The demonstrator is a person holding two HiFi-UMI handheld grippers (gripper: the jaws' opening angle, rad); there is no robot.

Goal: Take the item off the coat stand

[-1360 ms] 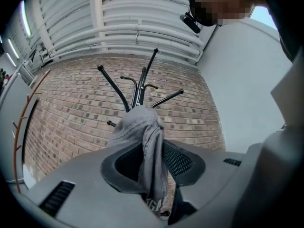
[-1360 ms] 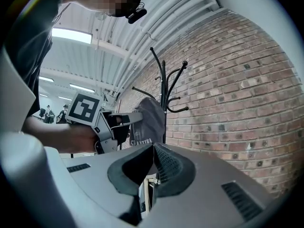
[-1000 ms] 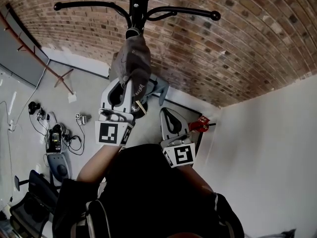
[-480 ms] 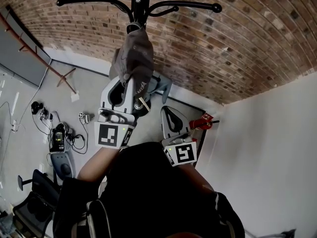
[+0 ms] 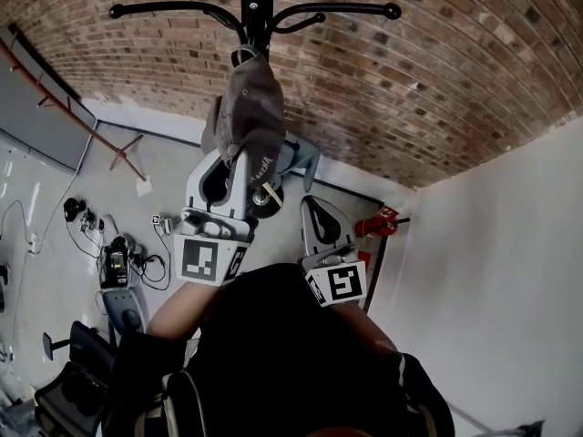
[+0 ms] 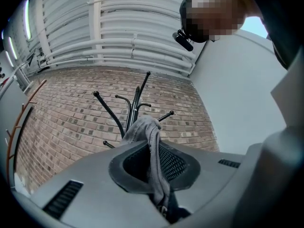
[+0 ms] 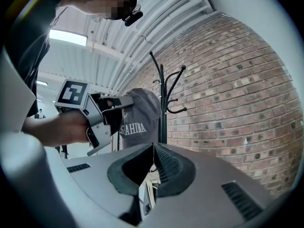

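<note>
Head view, left to right: my left hand-held gripper [image 5: 244,164] pinching cap [image 5: 250,107] at lower edge, grip low so I can lift it upward off hook. Cap hangs on stand [image 5: 258,7], not yet off. Left gripper view confirms cap pressed between jaws. Right hand-held gripper [image 5: 310,206] lower, just beside, jaws pressed together, nothing in them; spare, I judge.
</note>
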